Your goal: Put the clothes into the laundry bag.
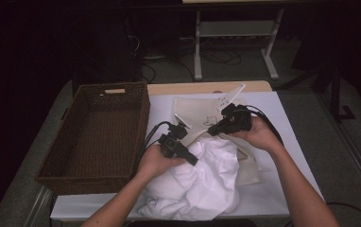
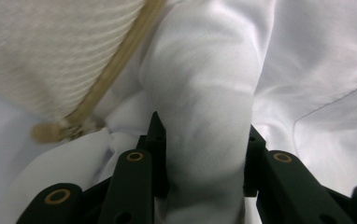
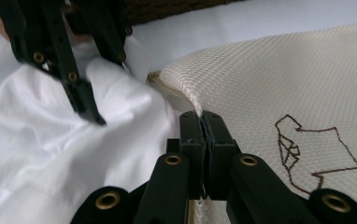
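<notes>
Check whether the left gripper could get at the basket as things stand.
Probably not right away. The basket sits just beside the left gripper with nothing between them, but that gripper is shut on a fold of the white cloth, so it would have to let go or drag the cloth along.

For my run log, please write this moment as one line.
left gripper: shut on pillow | right gripper: shut on cover edge | basket: left of them

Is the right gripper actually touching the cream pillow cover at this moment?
Touching. In the right gripper view the right gripper has its jaws pressed together on the edge of the cream cover, whose fabric comes out from between them.
</notes>
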